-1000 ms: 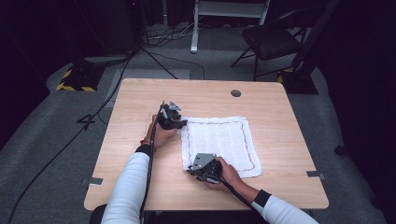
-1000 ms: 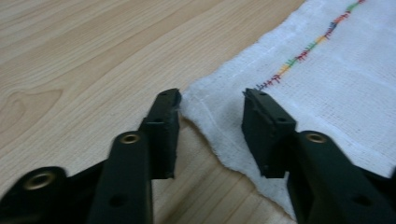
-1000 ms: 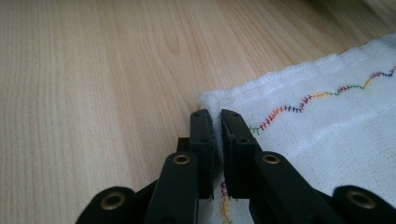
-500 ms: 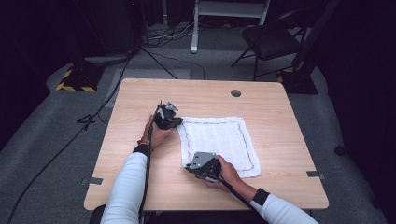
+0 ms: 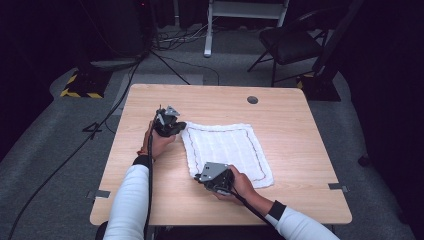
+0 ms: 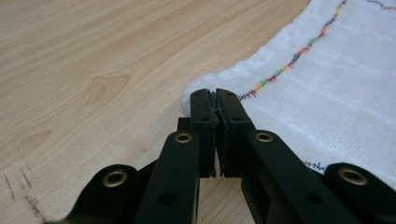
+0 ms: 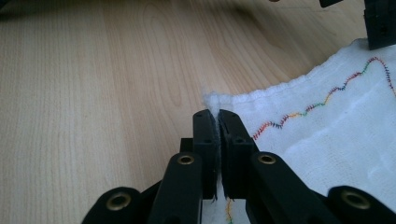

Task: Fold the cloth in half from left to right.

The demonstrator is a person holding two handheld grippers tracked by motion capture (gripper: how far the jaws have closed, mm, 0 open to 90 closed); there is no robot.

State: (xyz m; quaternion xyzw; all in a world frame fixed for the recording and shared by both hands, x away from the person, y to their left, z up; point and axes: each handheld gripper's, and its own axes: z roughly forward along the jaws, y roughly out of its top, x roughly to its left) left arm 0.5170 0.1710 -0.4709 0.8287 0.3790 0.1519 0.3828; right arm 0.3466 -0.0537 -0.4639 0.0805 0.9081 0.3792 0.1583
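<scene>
A white cloth (image 5: 225, 150) with a multicoloured stitched border lies flat on the wooden table (image 5: 300, 115). At its far left corner my left gripper (image 5: 167, 125) is shut; in the left gripper view the closed tips (image 6: 215, 95) pinch that corner of the cloth (image 6: 327, 84). My right gripper (image 5: 212, 177) holds the near left corner. In the right gripper view its tips (image 7: 214, 114) are shut with a tuft of the cloth (image 7: 336, 121) squeezed between them. A piece of the left gripper (image 7: 380, 23) shows at the top right of that view.
A round cable hole (image 5: 252, 99) sits near the table's far edge. Tape marks (image 5: 337, 186) lie by the near corners. Beyond the table are a black chair (image 5: 295, 42), floor cables and a yellow-black striped block (image 5: 80, 85).
My left gripper has slid to the left, drawing the cloth's far left corner out with it. The right gripper has stayed almost in place.
</scene>
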